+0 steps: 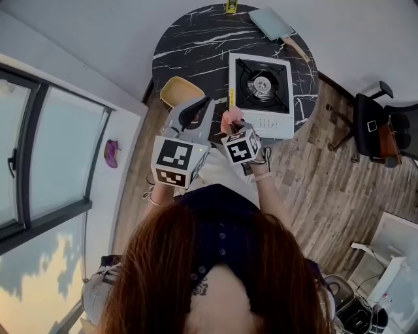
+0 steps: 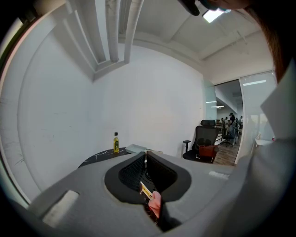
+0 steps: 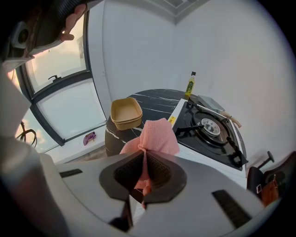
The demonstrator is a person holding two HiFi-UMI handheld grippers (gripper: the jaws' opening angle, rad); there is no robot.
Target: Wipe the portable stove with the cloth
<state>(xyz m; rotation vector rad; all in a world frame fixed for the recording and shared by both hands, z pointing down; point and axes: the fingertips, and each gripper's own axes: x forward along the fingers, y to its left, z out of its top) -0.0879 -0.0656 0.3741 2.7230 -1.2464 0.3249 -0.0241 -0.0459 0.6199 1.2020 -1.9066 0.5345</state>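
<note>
The white portable stove (image 1: 261, 88) with a black burner stands on the right side of a round black marble table (image 1: 189, 45). My right gripper (image 1: 234, 128) is held at the table's near edge, shut on a pink cloth (image 1: 228, 119). In the right gripper view the cloth (image 3: 155, 134) bunches up out of the closed jaws of the right gripper (image 3: 144, 155), with the stove (image 3: 208, 127) just beyond and to the right. My left gripper (image 1: 196, 107) hangs beside it on the left. Seen in its own view, the left gripper (image 2: 145, 156) is shut on nothing.
A tan container (image 1: 181, 91) sits on the table's near left, next to the stove. An oil bottle (image 1: 230, 6) and a cleaver on a board (image 1: 271, 23) lie at the far side. A black office chair (image 1: 372, 124) stands to the right on the wooden floor.
</note>
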